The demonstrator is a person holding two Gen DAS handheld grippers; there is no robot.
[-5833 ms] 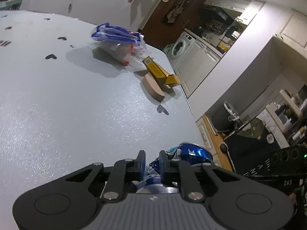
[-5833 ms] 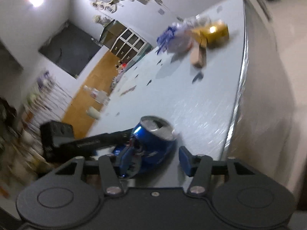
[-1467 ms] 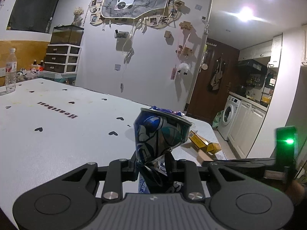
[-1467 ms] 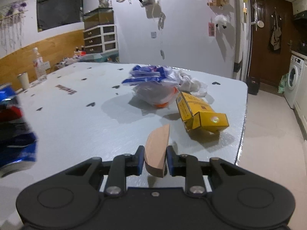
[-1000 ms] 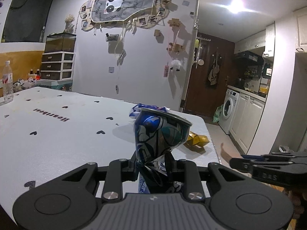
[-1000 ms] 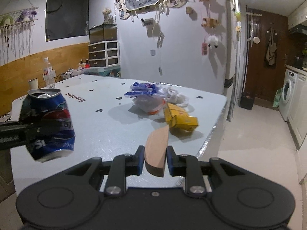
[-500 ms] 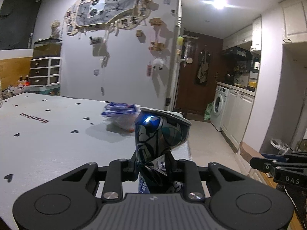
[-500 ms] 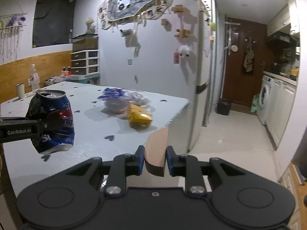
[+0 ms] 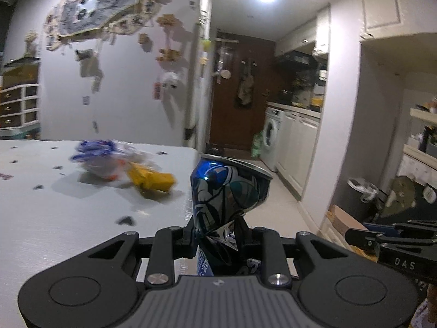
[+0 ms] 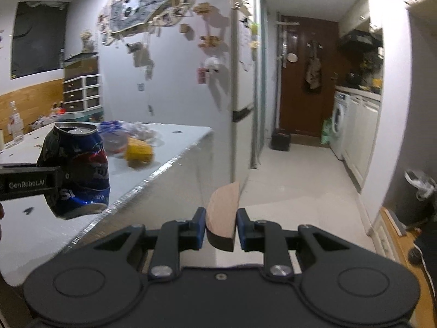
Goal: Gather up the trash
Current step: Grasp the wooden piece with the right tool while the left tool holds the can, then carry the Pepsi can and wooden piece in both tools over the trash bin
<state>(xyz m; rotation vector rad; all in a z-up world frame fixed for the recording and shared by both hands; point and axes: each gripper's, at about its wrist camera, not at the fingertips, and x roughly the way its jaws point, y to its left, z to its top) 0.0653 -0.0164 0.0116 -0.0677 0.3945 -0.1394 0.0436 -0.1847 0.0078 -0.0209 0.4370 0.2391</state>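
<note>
A lined trash bin (image 10: 418, 196) stands on the kitchen floor ahead and to the right of both claws, nearer the right one. The left claw (image 9: 215, 235) is clamped on a dented blue soda can (image 9: 228, 191), held upright, rim tilted. The right claw (image 10: 220, 227) pinches a flat tan wedge (image 10: 222, 213) (possibly wood), standing on edge. A yellow box (image 9: 151, 179) and a plastic bag (image 9: 103, 161) remain on the counter (image 9: 54, 218).
</note>
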